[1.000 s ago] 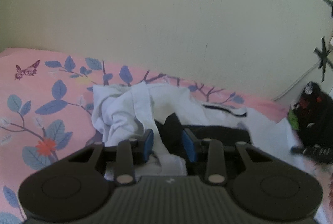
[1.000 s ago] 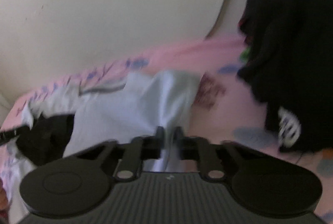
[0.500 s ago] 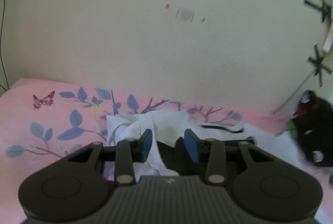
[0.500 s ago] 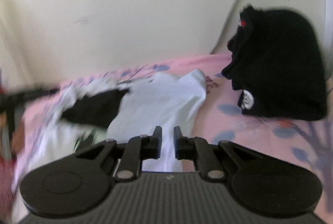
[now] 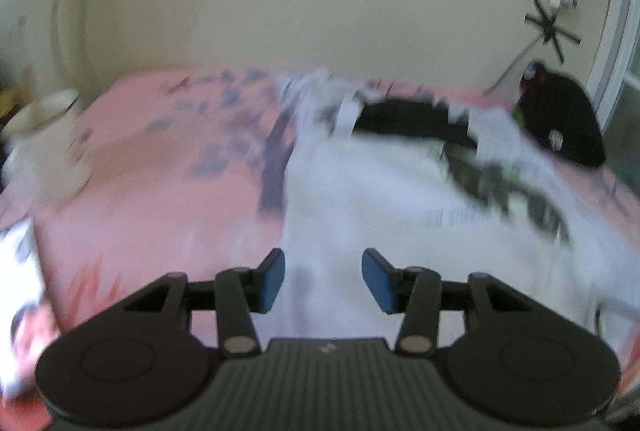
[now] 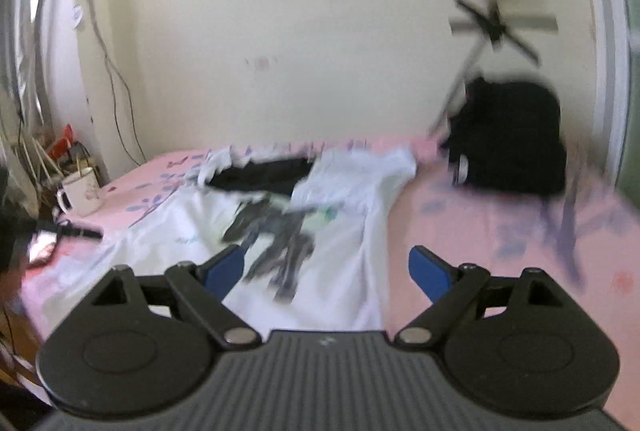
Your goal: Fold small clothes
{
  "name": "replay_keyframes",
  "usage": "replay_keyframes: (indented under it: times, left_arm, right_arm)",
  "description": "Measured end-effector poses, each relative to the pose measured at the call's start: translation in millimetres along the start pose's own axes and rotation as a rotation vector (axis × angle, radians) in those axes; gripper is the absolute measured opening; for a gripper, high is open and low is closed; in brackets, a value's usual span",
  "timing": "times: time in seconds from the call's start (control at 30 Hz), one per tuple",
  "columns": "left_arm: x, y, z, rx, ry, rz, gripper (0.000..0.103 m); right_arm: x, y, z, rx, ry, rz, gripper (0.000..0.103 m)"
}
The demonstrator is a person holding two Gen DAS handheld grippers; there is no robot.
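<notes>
A white T-shirt (image 5: 380,199) with a dark print (image 6: 280,235) lies spread over the pink flowered bedsheet (image 5: 160,191). A black garment (image 5: 412,119) rests on its far end, near the wall. My left gripper (image 5: 323,259) hovers over the shirt's near part. Its jaws are opening and its blue pads (image 5: 274,279) hold nothing. My right gripper (image 6: 325,253) hangs above the same T-shirt (image 6: 192,219); its jaws are also opening, stand wide apart and are empty. The left wrist view is smeared by motion.
A black heap of cloth or a bag (image 6: 512,143) sits at the bed's far right against the wall. A white mug (image 6: 80,187) stands at the bed's left edge, with cables and clutter behind it. Bare pink sheet (image 6: 480,231) lies right of the shirt.
Both grippers have drawn back from the far end of the bed. The right one was shut on white cloth and now stands wide open. The left jaws have widened. The shirt now lies spread out.
</notes>
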State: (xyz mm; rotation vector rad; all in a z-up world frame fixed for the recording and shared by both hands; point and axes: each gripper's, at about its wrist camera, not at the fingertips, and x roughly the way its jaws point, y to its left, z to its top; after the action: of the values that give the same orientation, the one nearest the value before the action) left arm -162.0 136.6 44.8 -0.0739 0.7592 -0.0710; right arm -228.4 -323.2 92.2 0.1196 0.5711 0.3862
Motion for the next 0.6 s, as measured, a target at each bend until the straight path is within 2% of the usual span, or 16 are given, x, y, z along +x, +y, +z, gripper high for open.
replay_keyframes:
  times: [0.1, 0.23, 0.3, 0.37, 0.4, 0.43, 0.47, 0.53, 0.57, 0.6]
  left_arm:
    - [-19.7, 5.1, -28.7, -0.026, 0.023, 0.025, 0.047]
    - [-36.0, 6.5, -51.4, -0.073, 0.049, 0.010, 0.048]
    - [-37.5, 6.2, -57.2, -0.083, 0.072, -0.003, 0.048]
    - [-40.0, 3.7, -62.1, -0.071, 0.082, -0.003, 0.049]
    - [-41.0, 2.0, -63.4, -0.059, 0.086, 0.000, 0.049]
    - [-41.7, 0.8, -63.9, -0.055, 0.087, 0.003, 0.049]
    - [-42.6, -0.4, -65.2, -0.057, 0.087, 0.006, 0.049]
    - [-44.4, -2.6, -68.0, -0.064, 0.081, 0.008, 0.048]
    - [-44.4, -4.2, -69.1, -0.064, 0.077, 0.015, 0.045]
    - [-45.0, -6.1, -70.3, -0.061, 0.071, 0.022, 0.034]
  right_arm:
    - [-2.8, -12.5, -12.9, 0.028, 0.115, -0.060, 0.085]
    - [-50.9, -48.5, -15.1, 0.132, 0.090, -0.173, 0.072]
    - [-88.8, -63.8, -11.0, 0.132, 0.044, -0.264, 0.068]
    - [-128.2, -73.7, -6.4, 0.100, -0.006, -0.368, 0.070]
    - [-141.7, -78.9, -6.1, 0.088, -0.025, -0.393, 0.076]
    - [-153.2, -80.7, -7.5, 0.075, -0.038, -0.412, 0.076]
    - [-159.5, -80.4, -10.5, 0.063, -0.041, -0.406, 0.076]
    - [-151.4, -83.6, -18.8, 0.082, -0.033, -0.335, 0.078]
    - [-139.9, -81.8, -26.1, 0.102, -0.023, -0.285, 0.079]
    - [-123.2, -78.8, -34.0, 0.115, -0.001, -0.230, 0.079]
